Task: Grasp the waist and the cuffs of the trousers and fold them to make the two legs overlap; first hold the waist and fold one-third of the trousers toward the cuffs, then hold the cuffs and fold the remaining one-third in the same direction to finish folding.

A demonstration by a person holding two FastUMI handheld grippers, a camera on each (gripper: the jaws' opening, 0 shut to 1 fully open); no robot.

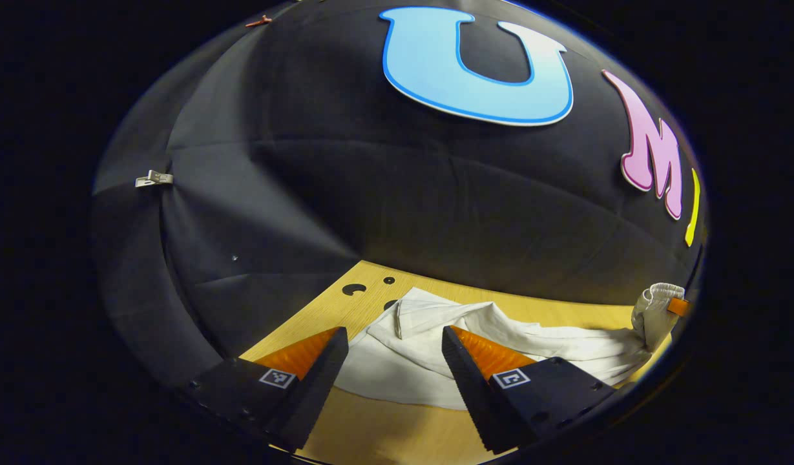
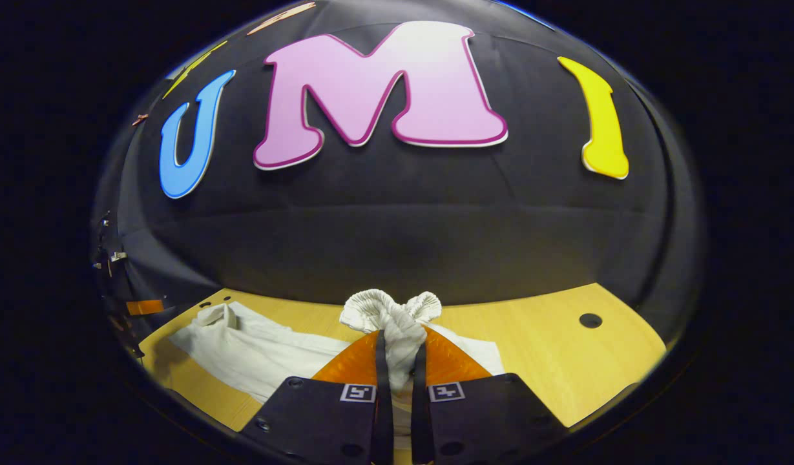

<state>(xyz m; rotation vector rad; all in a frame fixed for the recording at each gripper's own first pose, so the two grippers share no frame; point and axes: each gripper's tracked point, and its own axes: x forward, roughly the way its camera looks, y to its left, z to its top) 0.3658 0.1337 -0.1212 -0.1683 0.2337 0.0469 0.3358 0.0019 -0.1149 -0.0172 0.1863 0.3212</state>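
We saw a pale wooden tabletop (image 2: 552, 361) with round holes near its back edge, closed behind by the booth's black cloth wall (image 1: 384, 206). White trousers (image 1: 435, 349) lay rumpled along that back edge. Our right gripper (image 2: 400, 352) had its fingers clamped on the bunched waist (image 2: 390, 310), lifted off the wood. Our left gripper (image 1: 395, 352) hung wide apart, empty, above the cuffs (image 1: 413, 310); which leg lay uppermost was hard to make out

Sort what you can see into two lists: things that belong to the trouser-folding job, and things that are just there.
Part of the job:
trousers
waistband, bunched and pinched
right gripper, shut on it
left gripper, open above the cloth

Just there:
wooden table
metal clip on the booth wall
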